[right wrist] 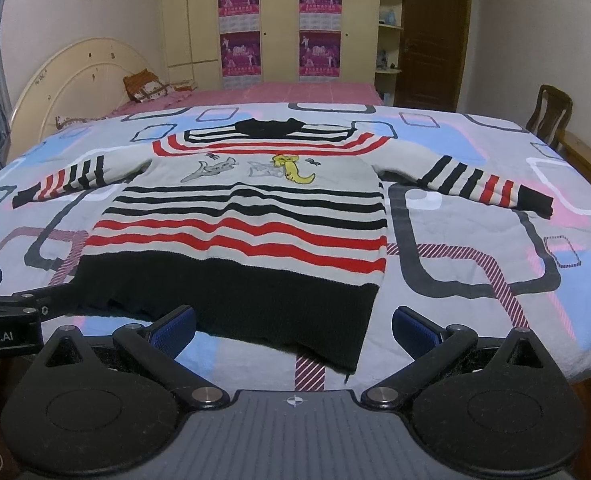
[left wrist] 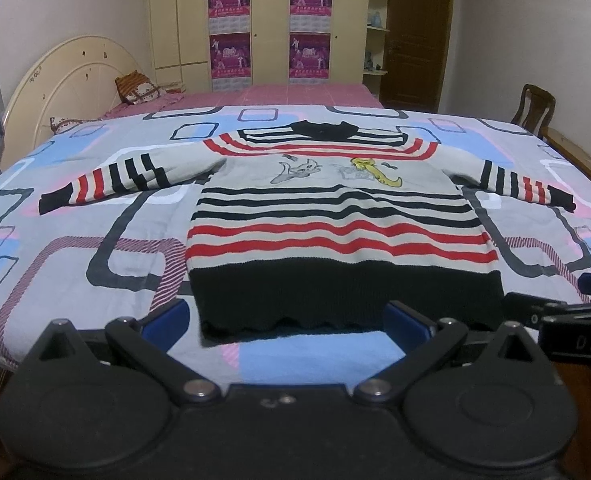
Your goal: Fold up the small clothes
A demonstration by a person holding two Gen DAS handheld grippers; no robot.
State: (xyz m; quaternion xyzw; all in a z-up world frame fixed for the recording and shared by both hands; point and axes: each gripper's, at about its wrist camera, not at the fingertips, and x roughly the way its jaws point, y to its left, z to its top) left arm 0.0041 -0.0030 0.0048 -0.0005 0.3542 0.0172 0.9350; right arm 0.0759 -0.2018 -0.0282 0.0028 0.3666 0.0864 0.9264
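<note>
A small striped sweater lies flat and face up on the bed, sleeves spread to both sides, its black hem nearest me. It is grey with black and red stripes and cartoon figures on the chest. My left gripper is open, low in front of the hem, with the hem's middle between its blue pads and nothing held. My right gripper is open too, in front of the hem's right corner, holding nothing. Each gripper shows at the edge of the other's view.
The bed cover is grey with blue, pink and dark rectangles. A pink sheet, a pillow and a cream headboard lie beyond. A wooden chair stands at the right. Wardrobes with posters line the back wall.
</note>
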